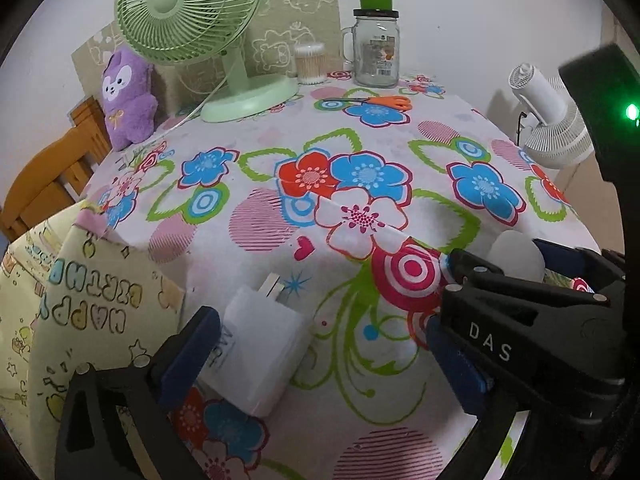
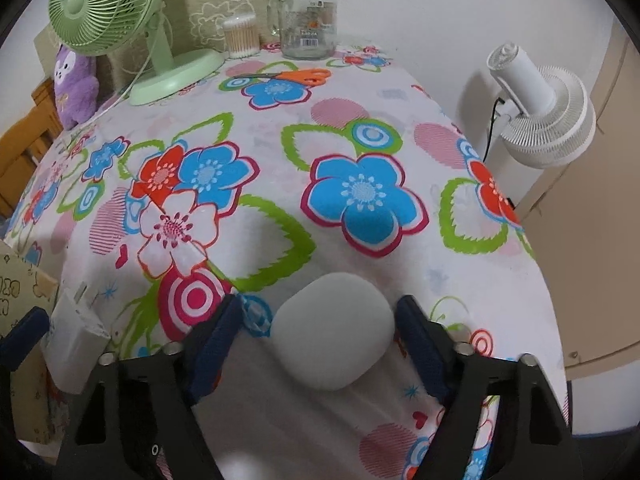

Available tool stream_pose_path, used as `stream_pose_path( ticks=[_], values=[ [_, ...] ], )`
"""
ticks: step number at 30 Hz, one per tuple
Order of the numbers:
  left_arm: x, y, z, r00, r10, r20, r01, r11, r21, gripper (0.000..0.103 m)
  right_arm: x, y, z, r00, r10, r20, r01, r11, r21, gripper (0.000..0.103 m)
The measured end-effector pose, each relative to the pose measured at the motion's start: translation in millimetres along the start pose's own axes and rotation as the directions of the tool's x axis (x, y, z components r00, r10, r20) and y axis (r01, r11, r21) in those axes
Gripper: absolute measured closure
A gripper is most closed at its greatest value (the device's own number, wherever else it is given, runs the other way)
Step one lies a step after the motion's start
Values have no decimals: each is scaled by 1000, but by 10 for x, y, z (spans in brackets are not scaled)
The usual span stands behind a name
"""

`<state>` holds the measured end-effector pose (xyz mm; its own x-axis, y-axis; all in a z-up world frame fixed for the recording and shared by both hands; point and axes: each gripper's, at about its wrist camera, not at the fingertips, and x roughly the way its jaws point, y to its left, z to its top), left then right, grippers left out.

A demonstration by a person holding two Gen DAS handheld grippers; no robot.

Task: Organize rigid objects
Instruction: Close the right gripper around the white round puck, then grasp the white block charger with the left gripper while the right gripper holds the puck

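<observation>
White plastic, two items on the flowered tablecloth (image 2: 360,92), near edge. Item one: charger block (image 1: 260,344), prongs up, lying between the spread fingers of the left gripper (image 1: 316,356) — the left pad close beside it, contact uncertain, right pad well apart. Item two: rounded earbud-style case (image 2: 334,332), resting between the parted fingers of the right gripper (image 2: 320,344), gaps on both sides, not pinched. Back of table: green fan (image 1: 192,20), glass jar (image 1: 374,46), cotton-swab tub (image 1: 310,63), orange scissors (image 1: 376,102). Status, by judgement — early; neither item lifted, both grasps not yet closed, destination not evident.
</observation>
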<state>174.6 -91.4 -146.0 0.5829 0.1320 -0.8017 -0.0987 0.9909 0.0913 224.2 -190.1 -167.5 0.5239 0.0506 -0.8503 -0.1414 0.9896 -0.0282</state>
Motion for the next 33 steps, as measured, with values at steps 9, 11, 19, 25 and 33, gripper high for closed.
stream_pose_path(
  ticks=[9, 11, 19, 25, 33],
  values=[
    [25, -74, 7, 1000, 20, 14, -20, 999, 29, 0, -31, 14, -18, 1000, 4, 28, -4, 1000, -22, 46],
    [21, -74, 7, 1000, 18, 13, -18, 999, 28, 0, -54, 24, -23, 1000, -1, 29, 2, 1000, -28, 46],
    [2, 80, 10, 1000, 4, -7, -4, 1000, -26, 0, -201, 109, -58, 999, 22, 35, -21, 999, -27, 46],
    [-41, 132, -11, 1000, -28, -11, 28, 999, -38, 0, -291, 210, -76, 999, 28, 39, -26, 999, -40, 46],
    [29, 294, -50, 998, -50, -44, 45, 995, -92, 3, -300, 345, -85, 999, 29, 33, -27, 998, -57, 46]
  ],
)
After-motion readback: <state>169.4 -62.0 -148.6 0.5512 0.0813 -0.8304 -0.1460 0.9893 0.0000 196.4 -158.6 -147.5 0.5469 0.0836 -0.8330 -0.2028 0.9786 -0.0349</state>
